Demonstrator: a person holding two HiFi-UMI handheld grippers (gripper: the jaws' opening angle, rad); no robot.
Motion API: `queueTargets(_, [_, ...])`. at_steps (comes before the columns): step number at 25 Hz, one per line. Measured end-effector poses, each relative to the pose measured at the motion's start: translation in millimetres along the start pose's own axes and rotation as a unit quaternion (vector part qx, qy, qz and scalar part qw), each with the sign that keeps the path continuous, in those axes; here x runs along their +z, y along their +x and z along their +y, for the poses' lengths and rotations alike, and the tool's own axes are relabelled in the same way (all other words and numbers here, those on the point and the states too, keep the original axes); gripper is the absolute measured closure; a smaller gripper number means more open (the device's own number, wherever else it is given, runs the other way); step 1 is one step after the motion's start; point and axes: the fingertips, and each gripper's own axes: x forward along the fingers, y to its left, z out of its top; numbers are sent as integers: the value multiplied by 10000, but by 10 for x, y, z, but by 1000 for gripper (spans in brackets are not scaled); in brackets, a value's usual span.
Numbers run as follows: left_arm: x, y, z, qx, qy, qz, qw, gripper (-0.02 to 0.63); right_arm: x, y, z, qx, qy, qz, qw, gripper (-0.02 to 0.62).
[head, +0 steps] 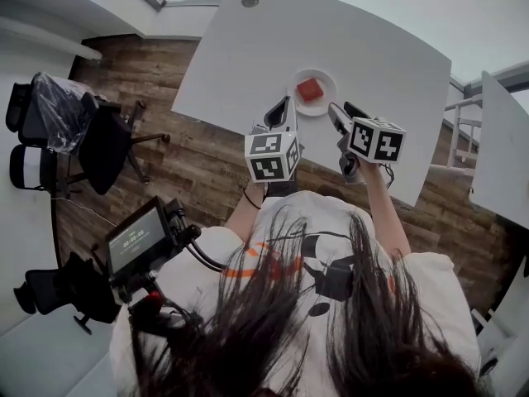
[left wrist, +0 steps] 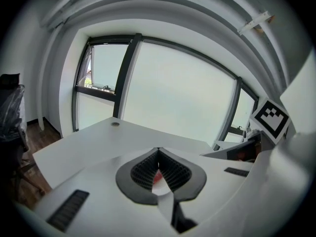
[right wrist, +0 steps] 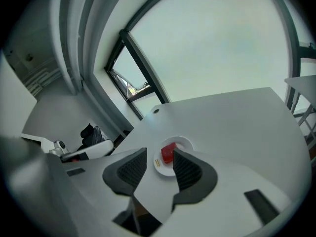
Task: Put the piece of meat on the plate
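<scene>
A red piece of meat (head: pixel 310 89) lies on a small white plate (head: pixel 297 103) on the white table (head: pixel 240 56). My left gripper (head: pixel 283 111) hovers just before the plate's near left side; in the left gripper view its tips (left wrist: pixel 158 151) meet, shut on nothing, and a sliver of the meat (left wrist: pixel 157 177) shows through the gap below them. My right gripper (head: pixel 345 112) hangs at the plate's near right side. In the right gripper view it (right wrist: pixel 160 152) stands open and empty, with the meat (right wrist: pixel 169 153) and plate (right wrist: pixel 162 167) on the table beyond the jaws.
Black office chairs (head: pixel 91 135) stand on the wood floor at the left. A second white table (head: pixel 504 155) is at the right. A round cable hole (head: pixel 250 1) sits at the table's far end. A small monitor (head: pixel 136 242) hangs at the person's side.
</scene>
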Motion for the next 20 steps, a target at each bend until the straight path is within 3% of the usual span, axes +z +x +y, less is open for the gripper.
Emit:
queueTargets(3, [-126,-117,-295,72,7,-43,10000,601,-85,-291,12,206,-17,-146,9997,430])
queueTargets(5, [-131,-138,-274,146,-70,-50,9999,601,-66,-278,115,320,-1,-160,9994,510])
queueTargets(8, [-294,-328,-529,267,-134,-89,9995,601,-219,-515,142,583,-11,-142,9982,548])
queueTargets(13, [-687,-856,-1069,508,-21,-86,9987,601,-657,-1109,132,979,-87,-102,9951,549])
queueTargets(20, [-752,-990,-1059,671,-77,-58,9977,601,-857,-1171,224,1147,51,79,9934,549])
